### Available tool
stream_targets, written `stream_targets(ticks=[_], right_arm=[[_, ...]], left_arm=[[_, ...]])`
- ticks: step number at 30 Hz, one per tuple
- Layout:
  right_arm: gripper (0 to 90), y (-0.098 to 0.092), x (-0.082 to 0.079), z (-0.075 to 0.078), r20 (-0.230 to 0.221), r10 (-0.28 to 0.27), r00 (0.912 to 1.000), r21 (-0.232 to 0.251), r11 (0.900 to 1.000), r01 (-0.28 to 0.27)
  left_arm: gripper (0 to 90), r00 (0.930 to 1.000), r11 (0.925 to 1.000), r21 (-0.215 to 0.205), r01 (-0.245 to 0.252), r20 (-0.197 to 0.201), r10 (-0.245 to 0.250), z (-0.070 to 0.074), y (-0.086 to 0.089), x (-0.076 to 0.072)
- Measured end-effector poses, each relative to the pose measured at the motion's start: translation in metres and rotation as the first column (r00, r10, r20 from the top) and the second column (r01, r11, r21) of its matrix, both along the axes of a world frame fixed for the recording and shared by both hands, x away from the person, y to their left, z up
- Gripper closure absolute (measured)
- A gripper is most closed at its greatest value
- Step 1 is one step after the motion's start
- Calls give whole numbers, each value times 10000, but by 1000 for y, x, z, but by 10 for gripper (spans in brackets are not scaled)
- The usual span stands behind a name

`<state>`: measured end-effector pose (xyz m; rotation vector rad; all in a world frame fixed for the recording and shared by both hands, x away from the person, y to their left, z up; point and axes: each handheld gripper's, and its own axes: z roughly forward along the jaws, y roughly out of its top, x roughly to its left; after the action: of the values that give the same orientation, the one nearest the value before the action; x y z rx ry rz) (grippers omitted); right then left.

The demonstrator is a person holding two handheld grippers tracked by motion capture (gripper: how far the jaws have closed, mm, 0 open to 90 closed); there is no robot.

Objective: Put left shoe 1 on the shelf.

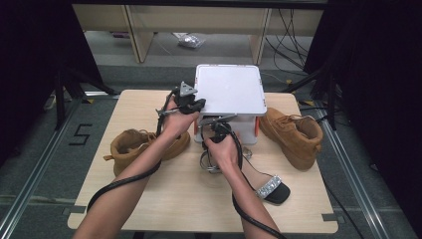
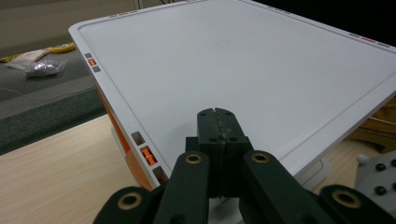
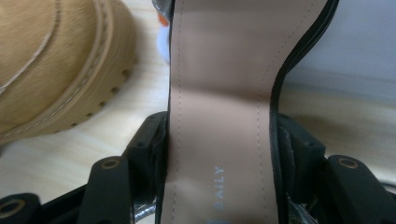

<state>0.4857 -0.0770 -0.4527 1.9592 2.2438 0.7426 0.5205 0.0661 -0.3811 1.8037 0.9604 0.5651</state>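
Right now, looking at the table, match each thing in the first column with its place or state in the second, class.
Column A:
1. left gripper
2. right gripper
3. loose sandal
4. white box

Column B:
a. stands between the left boot and the right boot
b. fingers shut with nothing between them, above the lid
c. lies on the table near the person's edge
d. fingers closed on the held sandal across its sole

Pairs: 1-b; 2-d; 3-c; 4-a
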Motion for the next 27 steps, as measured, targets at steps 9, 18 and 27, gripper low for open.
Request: stream_targets(ticks=[9, 18, 27], right_arm=[[430, 5, 7, -8, -24, -614, 9981, -35, 9981, 614], [404, 9, 8, -12, -350, -145, 9993, -265, 9996, 136], [388, 8, 0, -2, -241, -557, 9982, 78, 9984, 559]], left_arm=[[900, 10000, 10000, -39, 6, 3, -6, 0, 0, 0], [899, 10000, 10000, -2, 45, -3, -45, 0, 0, 0], [899, 10000, 10000, 14, 59, -11, -59, 0, 1, 0]])
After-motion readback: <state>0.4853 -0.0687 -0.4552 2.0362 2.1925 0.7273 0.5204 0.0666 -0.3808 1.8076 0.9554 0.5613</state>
